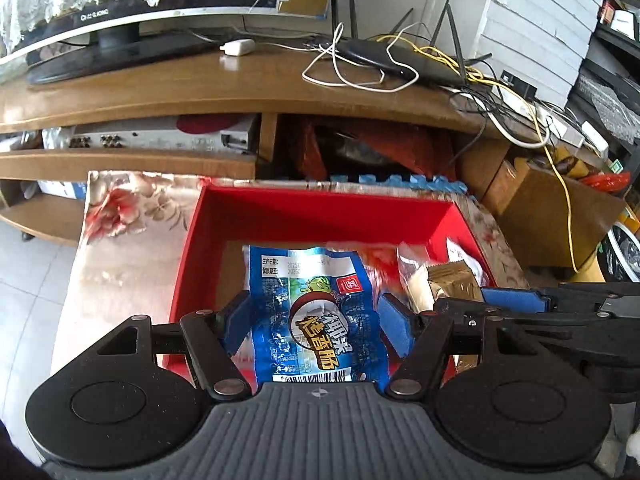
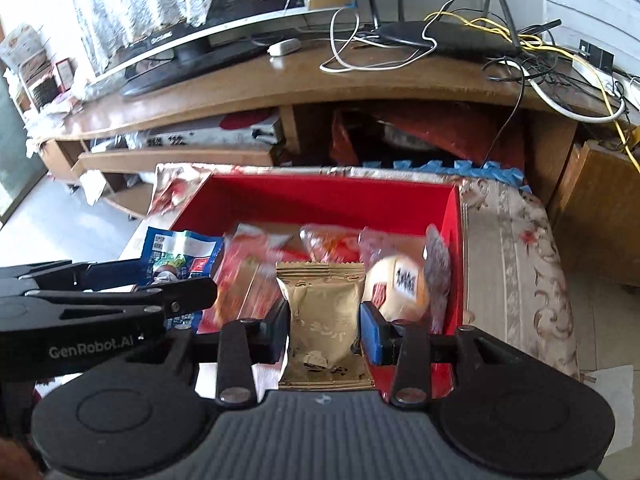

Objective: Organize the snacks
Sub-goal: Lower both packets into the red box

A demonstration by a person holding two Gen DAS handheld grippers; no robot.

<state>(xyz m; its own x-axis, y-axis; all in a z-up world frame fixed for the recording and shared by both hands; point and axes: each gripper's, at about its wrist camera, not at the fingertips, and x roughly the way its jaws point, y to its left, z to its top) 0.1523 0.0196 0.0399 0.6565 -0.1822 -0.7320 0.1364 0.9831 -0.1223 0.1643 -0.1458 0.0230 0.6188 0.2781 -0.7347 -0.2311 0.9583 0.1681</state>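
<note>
**Mei:** While the left wrist view looks straight down on the blue sausage packet (image 1: 316, 316), the right wrist view only catches its top corner off to the side. Is it held?

**Tao:** Yes. The left gripper (image 1: 316, 320) is clamped on the blue sausage packet, a blue pad on each side of it, and holds it over the red box (image 1: 192, 248). The right gripper (image 2: 324, 324) is clenched on a gold packet (image 2: 322, 312) the same way, also over the box.

**Mei:** What does the right view add?

**Tao:** The box contents: red packets (image 2: 248, 276) and a round bun in clear wrap (image 2: 396, 284) lying inside. In the left view those are mostly a blur behind the blue packet. Each camera also sees the other gripper edging in from the side.

**Mei:** And the surroundings?

**Tao:** The box sits on a floral cloth (image 2: 516, 248). Behind it stands a curved wooden TV stand (image 1: 240, 84) with a television (image 1: 132, 4) under a lace cover, a black router (image 1: 404, 60) with antennas, and tangled white and yellow cables (image 1: 352, 72). Pale floor tiles show at the left.

**Mei:** Anything unclear?

**Tao:** The near wall of the box is hidden behind both gripper bodies. The dark shelf under the stand holds something reddish I cannot identify, and the print on the gold packet is too faint to read.
</note>
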